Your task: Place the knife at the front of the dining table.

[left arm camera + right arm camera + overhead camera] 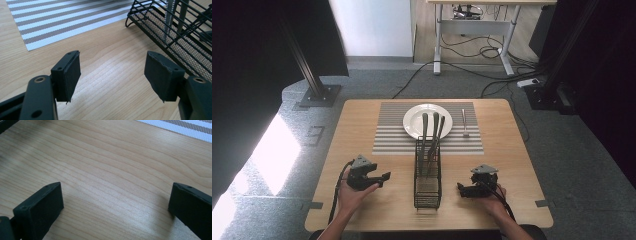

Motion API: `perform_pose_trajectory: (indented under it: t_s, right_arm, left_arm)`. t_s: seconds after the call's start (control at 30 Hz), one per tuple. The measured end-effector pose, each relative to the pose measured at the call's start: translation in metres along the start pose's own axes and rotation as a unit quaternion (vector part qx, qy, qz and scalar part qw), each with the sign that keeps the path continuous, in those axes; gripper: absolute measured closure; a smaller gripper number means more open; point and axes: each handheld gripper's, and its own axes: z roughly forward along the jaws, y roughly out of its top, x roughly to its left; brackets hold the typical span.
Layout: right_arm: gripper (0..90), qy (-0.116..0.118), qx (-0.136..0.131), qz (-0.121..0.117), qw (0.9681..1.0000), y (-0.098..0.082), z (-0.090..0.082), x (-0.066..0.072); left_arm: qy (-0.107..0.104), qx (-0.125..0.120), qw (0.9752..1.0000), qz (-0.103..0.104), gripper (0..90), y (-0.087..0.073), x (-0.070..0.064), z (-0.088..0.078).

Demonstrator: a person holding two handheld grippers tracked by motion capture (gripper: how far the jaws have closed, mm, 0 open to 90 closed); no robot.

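- Two grippers sit low over the wooden table (362, 200) in the high view, one on each side of a black wire caddy (427, 185) that stands between them near the front edge.
- High view: the left gripper (382, 177) is held in the person's left hand (349, 196), its jaws parted and pointing toward the caddy, holding nothing. The right gripper (462, 189) rests in the right hand (493, 202), jaws also pointing inward toward the caddy — they are too small here to judge the gap.
- High view, further back: three utensil handles (433, 131) rise out of the caddy's far end. Behind it lies a striped placemat (392, 135) carrying a white plate (414, 122), with a single utensil (464, 122) lying on the mat just to the plate's right.
- Left gripper view: the left gripper (112, 68) has its black padded jaws spread wide with bare wood between them, gripping nothing. The caddy's mesh floor and wire wall (175, 37) stand close on the right, the placemat (62, 17) at upper left.
- Right gripper view: the right gripper (116, 202) is wide open — only wood grain lies between the pads, and a corner of the placemat (190, 128) shows at upper right.
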Motion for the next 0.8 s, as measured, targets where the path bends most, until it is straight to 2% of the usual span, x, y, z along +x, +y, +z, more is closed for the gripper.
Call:
perform_pose_trajectory:
  t_s: [0.1, 0.23, 0.3, 0.33, 0.53, 0.67, 0.8]
  right_arm:
    - [0.0, 0.002, 0.0, -0.001, 1.0, 0.0, 0.0, 0.0]
    - [0.0, 0.002, 0.0, -0.001, 1.0, 0.0, 0.0, 0.0]
    - [0.0, 0.001, -0.001, -0.002, 1.0, 0.0, 0.001, 0.001]
    - [0.0, 0.0, -0.001, -0.002, 1.0, 0.001, 0.001, 0.001]
    - [0.0, 0.004, 0.0, -0.004, 1.0, 0.001, 0.001, 0.004]
    - [0.0, 0.005, 0.0, -0.004, 1.0, 0.001, 0.001, 0.004]
    - [0.0, 0.006, 0.0, -0.004, 1.0, 0.001, 0.001, 0.004]
  left_arm:
    - [0.0, 0.002, 1.0, -0.001, 29.1, 0.0, 0.0, 0.0]
    - [0.0, -0.008, 1.0, -0.003, 29.0, 0.002, -0.001, -0.003]
    - [-0.008, -0.016, 0.9998, -0.007, 29.0, 0.005, -0.003, -0.006]
    - [-0.014, -0.02, 0.9996, -0.01, 28.7, 0.008, -0.003, -0.008]
    - [-0.016, -0.044, 0.9988, -0.012, 28.1, 0.024, -0.009, -0.012]
    - [-0.008, -0.039, 0.9992, 0.005, 28.2, 0.036, -0.016, -0.007]
    - [-0.02, -0.043, 0.9989, 0.0, 28.3, 0.048, -0.019, -0.002]
